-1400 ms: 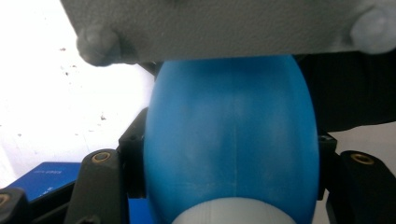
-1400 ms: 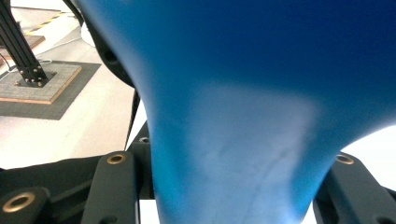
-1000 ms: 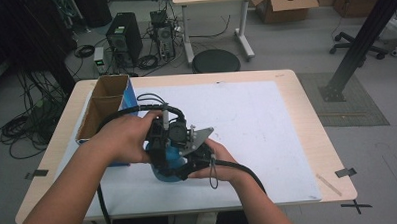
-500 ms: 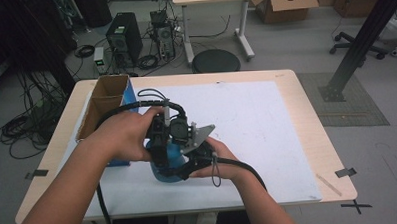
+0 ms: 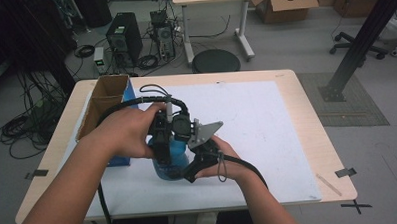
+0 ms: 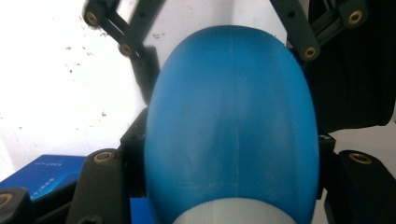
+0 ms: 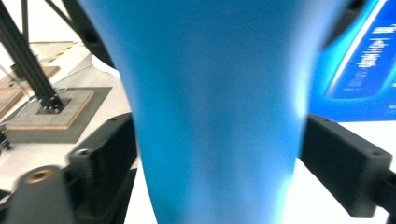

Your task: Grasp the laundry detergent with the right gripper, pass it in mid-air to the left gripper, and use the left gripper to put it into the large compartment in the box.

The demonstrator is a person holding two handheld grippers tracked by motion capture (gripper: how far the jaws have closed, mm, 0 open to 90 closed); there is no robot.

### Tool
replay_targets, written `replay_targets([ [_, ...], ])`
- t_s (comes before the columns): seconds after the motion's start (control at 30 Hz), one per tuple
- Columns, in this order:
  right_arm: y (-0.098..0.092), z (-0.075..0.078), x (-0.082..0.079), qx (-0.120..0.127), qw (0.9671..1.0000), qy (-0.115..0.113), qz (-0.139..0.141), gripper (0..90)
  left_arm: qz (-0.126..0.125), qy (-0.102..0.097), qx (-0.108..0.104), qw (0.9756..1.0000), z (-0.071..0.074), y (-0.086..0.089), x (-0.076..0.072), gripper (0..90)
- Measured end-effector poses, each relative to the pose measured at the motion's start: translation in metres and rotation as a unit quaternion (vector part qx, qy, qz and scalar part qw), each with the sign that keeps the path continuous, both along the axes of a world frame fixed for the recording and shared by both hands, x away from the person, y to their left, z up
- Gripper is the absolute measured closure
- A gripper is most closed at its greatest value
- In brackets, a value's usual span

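A blue plastic bottle [image 5: 174, 154] stands on the white sheet between both hands. My left gripper [image 5: 163, 161] comes down from above and is shut on the bottle [image 6: 231, 126], its jaws pressing both sides of the rounded body. My right gripper [image 5: 194, 167] reaches in low from the right. Its jaws have just been opening and now stand on either side of the bottle [image 7: 215, 107], which is still between them. The right gripper's black linkages [image 6: 299, 32] show beyond the bottle in the left gripper view.
An open cardboard box [image 5: 105, 101] stands at the table's left, with a blue box [image 5: 119, 161] beside it, close to the bottle. The white sheet [image 5: 257, 120] covers most of the wooden table [image 5: 308, 95]. Cables trail back from both grippers.
Both hands and the bottle stay where they were. The right gripper's jaws have spread a little away from the bottle's sides.
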State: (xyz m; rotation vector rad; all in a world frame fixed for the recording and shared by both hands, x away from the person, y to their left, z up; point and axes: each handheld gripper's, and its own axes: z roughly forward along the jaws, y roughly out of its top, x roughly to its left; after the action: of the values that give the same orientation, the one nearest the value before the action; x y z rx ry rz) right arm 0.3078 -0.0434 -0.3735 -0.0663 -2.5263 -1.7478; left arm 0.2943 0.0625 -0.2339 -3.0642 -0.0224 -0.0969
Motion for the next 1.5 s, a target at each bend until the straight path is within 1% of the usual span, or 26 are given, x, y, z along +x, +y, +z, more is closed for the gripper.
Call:
replay_targets([
  [0.3, -0.011, 0.004, 0.003, 0.012, 0.9998, 0.003, -0.016, 1.7, 0.008, 0.003, -0.001, 1.0000, 0.008, 0.001, 0.002, 39.3],
  [0.4, -0.017, 0.006, 0.005, 0.015, 0.9997, 0.011, -0.013, 0.4, 0.015, 0.006, -0.002, 0.9999, 0.011, 0.001, 0.003, 39.3],
  [0.5, -0.031, 0.012, 0.006, 0.016, 0.9995, 0.011, -0.026, 0.4, 0.040, 0.011, -0.005, 0.9991, 0.018, 0.003, 0.006, 39.2],
  [0.53, -0.031, 0.012, 0.006, 0.016, 0.9995, 0.011, -0.026, 0.4, 0.040, 0.011, -0.005, 0.9991, 0.018, 0.003, 0.006, 39.1],
  [0.57, -0.040, 0.016, 0.006, 0.011, 0.9994, -0.006, -0.032, 0.2, 0.058, 0.017, -0.002, 0.9982, 0.022, 0.004, 0.009, 39.1],
  [0.6, -0.040, 0.016, 0.006, 0.011, 0.9994, -0.006, -0.032, 0.2, 0.058, 0.017, -0.002, 0.9982, 0.022, 0.004, 0.009, 39.1],
  [0.63, -0.049, 0.020, 0.006, 0.002, 0.9990, -0.022, -0.039, 0.1, 0.066, 0.018, 0.002, 0.9976, 0.025, 0.005, 0.013, 39.1],
  [0.73, -0.061, 0.025, 0.007, -0.008, 0.9984, -0.027, -0.049, 0.1, 0.080, 0.020, 0.004, 0.9966, 0.029, 0.007, 0.015, 39.1],
  [0.83, -0.073, 0.030, 0.008, -0.017, 0.9977, -0.027, -0.060, 0.1, 0.110, 0.023, 0.005, 0.9937, 0.039, 0.013, 0.023, 39.1],
  [0.87, -0.077, 0.032, 0.009, -0.022, 0.9974, -0.027, -0.062, 0.1, 0.110, 0.023, 0.005, 0.9937, 0.039, 0.013, 0.023, 39.0],
  [0.9, -0.077, 0.032, 0.009, -0.022, 0.9974, -0.027, -0.062, 0.1, 0.119, 0.024, 0.006, 0.9926, 0.042, 0.015, 0.026, 39.0],
  [0.97, -0.088, 0.036, 0.010, -0.037, 0.9964, -0.034, -0.069, 0.1, 0.142, 0.020, 0.007, 0.9897, 0.047, 0.019, 0.030, 39.1],
  [1.0, -0.091, 0.037, 0.010, -0.042, 0.9960, -0.034, -0.072, 0.1, 0.165, 0.017, 0.008, 0.9861, 0.054, 0.024, 0.035, 39.0],
  [1.03, -0.091, 0.037, 0.010, -0.042, 0.9960, -0.034, -0.072, 0.1, 0.165, 0.017, 0.008, 0.9861, 0.054, 0.024, 0.035, 39.0],
  [1.13, -0.099, 0.040, 0.011, -0.059, 0.9945, -0.036, -0.079, 0.2, 0.202, 0.018, 0.009, 0.9791, 0.063, 0.032, 0.042, 39.0],
  [1.17, -0.104, 0.042, 0.012, -0.072, 0.9930, -0.037, -0.086, 0.3, 0.213, 0.017, 0.008, 0.9770, 0.065, 0.035, 0.045, 39.0],
  [1.2, -0.104, 0.042, 0.012, -0.072, 0.9930, -0.037, -0.086, 0.3, 0.223, 0.017, 0.007, 0.9746, 0.068, 0.039, 0.047, 39.0],
  [1.23, -0.108, 0.044, 0.013, -0.081, 0.9919, -0.038, -0.090, 0.3, 0.241, 0.018, 0.005, 0.9703, 0.073, 0.045, 0.052, 39.0],
  [1.27, -0.108, 0.044, 0.013, -0.081, 0.9919, -0.038, -0.090, 0.3, 0.241, 0.018, 0.005, 0.9703, 0.073, 0.045, 0.052, 39.0],
  [1.3, -0.113, 0.046, 0.014, -0.087, 0.9910, -0.040, -0.093, 0.4, 0.251, 0.019, 0.003, 0.9677, 0.075, 0.048, 0.054, 39.0],
  [1.33, -0.113, 0.046, 0.014, -0.087, 0.9910, -0.040, -0.093, 0.4, 0.263, 0.019, 0.002, 0.9647, 0.078, 0.052, 0.057, 39.0],
  [1.37, -0.116, 0.048, 0.015, -0.092, 0.9902, -0.041, -0.097, 0.5, 0.286, 0.018, 0.003, 0.9582, 0.083, 0.058, 0.061, 39.0],
  [1.4, -0.118, 0.050, 0.015, -0.094, 0.9898, -0.041, -0.098, 0.5, 0.286, 0.018, 0.003, 0.9582, 0.083, 0.058, 0.061, 39.0],
  [1.43, -0.119, 0.051, 0.016, -0.097, 0.9895, -0.043, -0.099, 0.5, 0.298, 0.016, 0.003, 0.9545, 0.086, 0.061, 0.064, 39.0],
  [1.47, -0.120, 0.051, 0.016, -0.099, 0.9891, -0.043, -0.101, 0.5, 0.323, 0.012, 0.003, 0.9463, 0.092, 0.067, 0.068, 39.0],
  [1.5, -0.122, 0.052, 0.016, -0.101, 0.9888, -0.044, -0.101, 0.6, 0.333, 0.012, 0.006, 0.9427, 0.095, 0.070, 0.071, 39.0],
])
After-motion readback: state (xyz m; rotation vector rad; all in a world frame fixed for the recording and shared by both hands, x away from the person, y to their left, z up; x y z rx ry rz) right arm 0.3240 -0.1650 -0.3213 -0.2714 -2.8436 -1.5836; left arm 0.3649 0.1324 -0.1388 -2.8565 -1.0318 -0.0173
